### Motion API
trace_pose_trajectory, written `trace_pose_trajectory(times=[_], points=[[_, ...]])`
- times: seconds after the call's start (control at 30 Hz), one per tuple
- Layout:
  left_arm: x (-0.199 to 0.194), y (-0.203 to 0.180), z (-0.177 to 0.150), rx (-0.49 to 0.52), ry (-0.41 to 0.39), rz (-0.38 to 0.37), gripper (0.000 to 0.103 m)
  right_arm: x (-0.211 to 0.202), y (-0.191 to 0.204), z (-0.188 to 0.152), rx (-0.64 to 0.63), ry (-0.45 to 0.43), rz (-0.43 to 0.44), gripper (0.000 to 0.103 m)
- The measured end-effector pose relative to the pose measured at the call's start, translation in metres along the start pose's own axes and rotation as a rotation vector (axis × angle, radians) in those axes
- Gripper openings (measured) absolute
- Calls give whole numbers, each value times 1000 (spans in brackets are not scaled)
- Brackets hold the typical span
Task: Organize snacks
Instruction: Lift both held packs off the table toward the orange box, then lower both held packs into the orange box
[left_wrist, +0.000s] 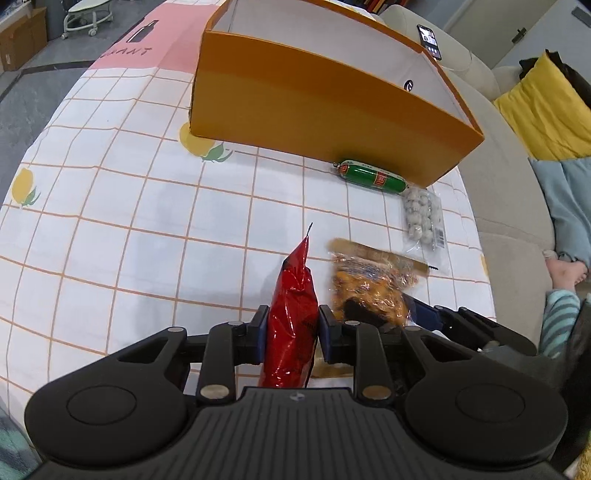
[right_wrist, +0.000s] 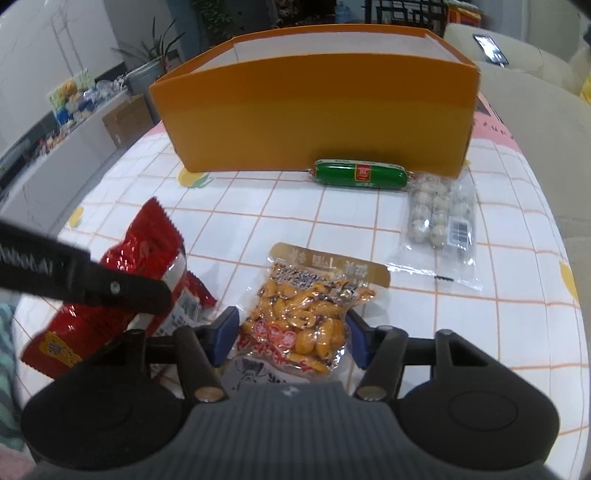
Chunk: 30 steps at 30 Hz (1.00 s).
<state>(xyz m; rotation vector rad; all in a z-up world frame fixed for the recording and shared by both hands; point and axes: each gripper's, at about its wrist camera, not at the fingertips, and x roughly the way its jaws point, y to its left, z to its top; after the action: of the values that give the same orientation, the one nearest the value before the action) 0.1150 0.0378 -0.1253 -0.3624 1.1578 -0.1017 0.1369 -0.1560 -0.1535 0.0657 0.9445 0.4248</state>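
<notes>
My left gripper (left_wrist: 291, 328) is shut on a red snack bag (left_wrist: 293, 314) and holds it on edge above the tablecloth; the bag also shows in the right wrist view (right_wrist: 147, 240). My right gripper (right_wrist: 291, 332) has its blue pads on both sides of a clear bag of orange nuts (right_wrist: 303, 317), which also shows in the left wrist view (left_wrist: 365, 288). An open orange box (left_wrist: 317, 107) (right_wrist: 317, 125) stands at the far side. A green sausage (left_wrist: 371, 176) (right_wrist: 360, 174) lies against its front. A clear bag of pale balls (left_wrist: 421, 218) (right_wrist: 439, 218) lies to the right.
The table (left_wrist: 110, 229) has a white checked cloth with lemon prints. A beige sofa (left_wrist: 506, 192) with a yellow cushion (left_wrist: 543, 110) and a phone (left_wrist: 429, 40) runs along the right. A person's leg is on the sofa. A cabinet (right_wrist: 55, 155) stands left.
</notes>
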Motion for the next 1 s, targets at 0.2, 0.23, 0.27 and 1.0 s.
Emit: trace_pose_trajectory(times=[0.2,0.23,0.27,1.0], points=[[-7,-2,1,5,-19,2,28,-9,-3,4,21,-3,20,28],[-9,-3,1,5,-25,-1,28,-11,-2,4,21,-5,19,27],[-12,-3,1,5,-32,-4,28,-12,-2,4,17,-9,18,27],[-52,-20,44,26,-145,-70,28,-73,2,44,11,-170,-35,23]])
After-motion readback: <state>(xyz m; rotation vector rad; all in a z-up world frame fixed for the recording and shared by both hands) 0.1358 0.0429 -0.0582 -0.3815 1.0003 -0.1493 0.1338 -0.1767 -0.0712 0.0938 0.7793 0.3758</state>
